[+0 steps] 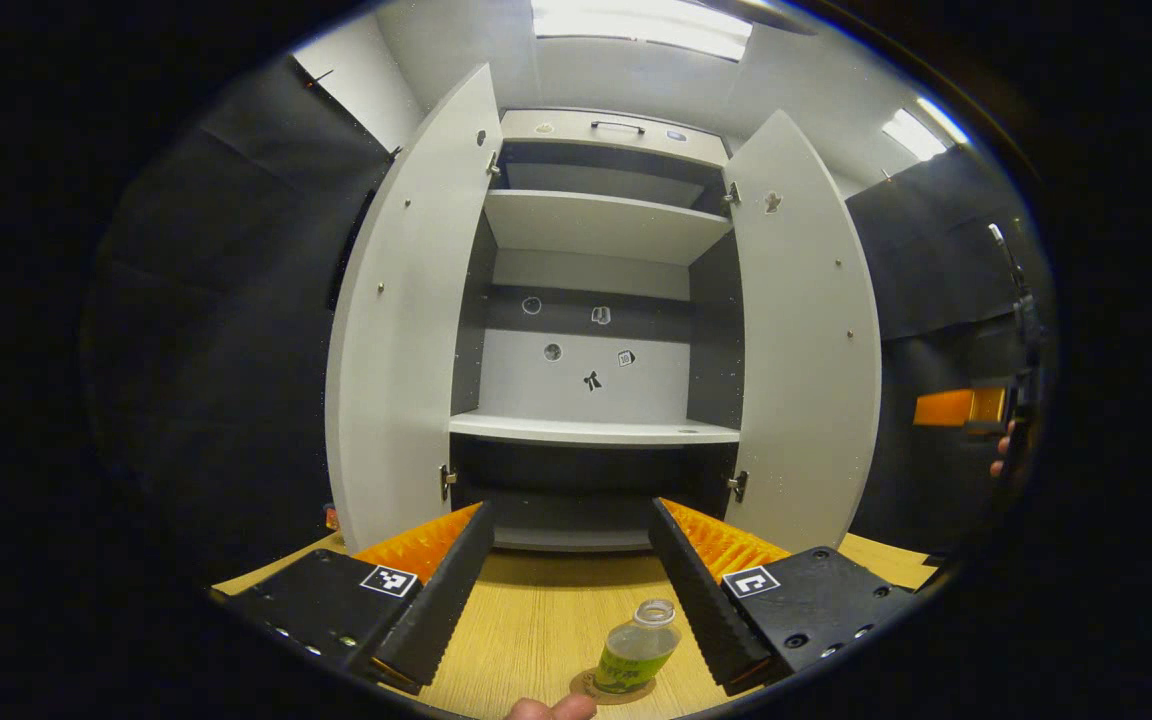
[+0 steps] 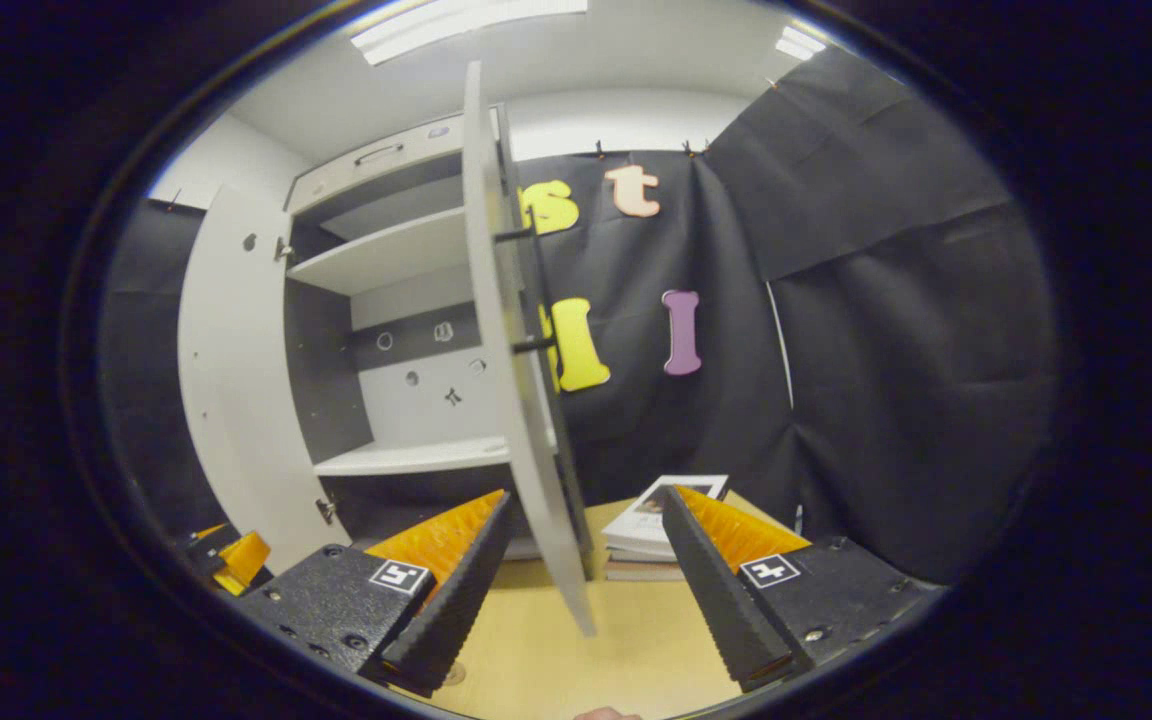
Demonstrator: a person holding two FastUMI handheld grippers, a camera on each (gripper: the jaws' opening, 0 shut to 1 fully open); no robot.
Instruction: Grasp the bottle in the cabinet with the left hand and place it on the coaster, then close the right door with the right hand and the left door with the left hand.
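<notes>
Bottle: it stands on the coaster (image 1: 612,688) on the bench (image 1: 536,620), upright, and the bottle (image 1: 638,650) sits low between the left tongs (image 1: 564,600), close by the right-hand finger; whether it touches that finger, I cannot tell.
Left tongs: spread wide, gripping nothing.
Done so far: by the look of it, the placing step is finished, with the cabinet shelves (image 1: 591,430) bare.
Left to do: both doors stand open, so the right door (image 1: 806,340) and then the left door (image 1: 406,320) await closing.
Right tongs: the right tongs (image 2: 586,590) gape wide too, with the right door's edge (image 2: 511,350) running down between the fingers, not pinched.
Left gripper view adds: bottle, coaster, and a straight look into the cabinet.
Right gripper view adds: the right door edge-on, plus a stack of books (image 2: 656,530) on the bench behind it.
</notes>
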